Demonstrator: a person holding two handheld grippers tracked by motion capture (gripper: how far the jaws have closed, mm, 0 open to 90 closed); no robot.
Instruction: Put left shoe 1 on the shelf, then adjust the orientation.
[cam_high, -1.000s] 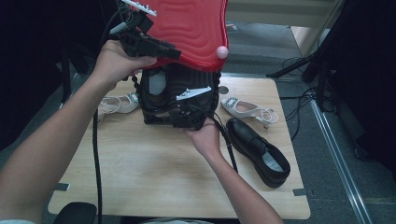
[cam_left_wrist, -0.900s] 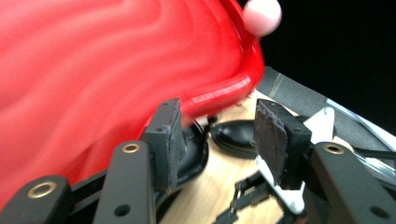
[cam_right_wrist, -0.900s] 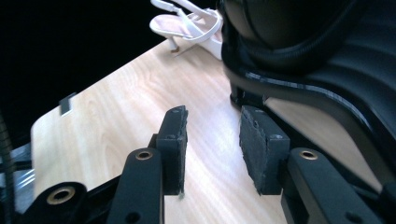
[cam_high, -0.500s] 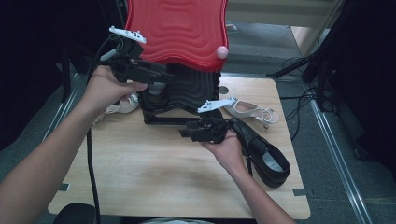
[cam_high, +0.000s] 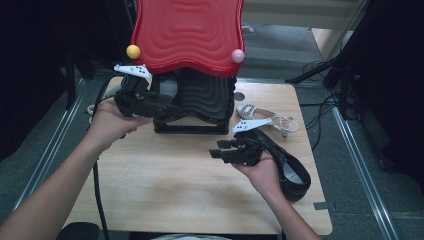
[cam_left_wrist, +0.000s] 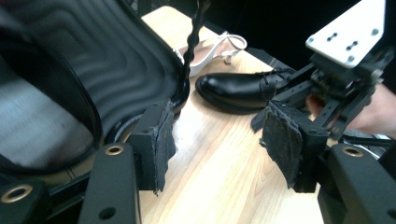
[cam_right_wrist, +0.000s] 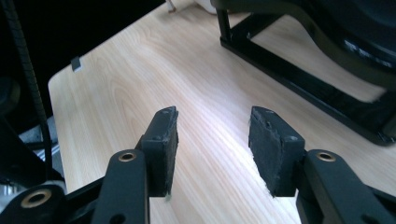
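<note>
A black ribbed stand (cam_high: 202, 100) with a red wavy top (cam_high: 187, 35) rests on the wooden table (cam_high: 165, 185). My left gripper (cam_high: 172, 107) is at the stand's left side, open, with nothing between its pads (cam_left_wrist: 161, 144). My right gripper (cam_high: 216, 150) hovers in front of the stand, also open over bare wood (cam_right_wrist: 212, 140). Both sets of jaws have just been opening. Behind my right hand lies a black shoe (cam_high: 290, 167), which appears again in the left gripper view (cam_left_wrist: 233, 88).
A white sandal (cam_high: 265, 117) lies right of the stand, beside the black shoe. A yellow ball (cam_high: 133, 51) and a pink ball (cam_high: 238, 56) sit at the red top's lower corners. The stand's base rail (cam_right_wrist: 303, 79) crosses the right gripper view.
The stand went from tilted to upright. My left gripper sank from its top to its left side. My right gripper drew back from the base toward the black shoe.
</note>
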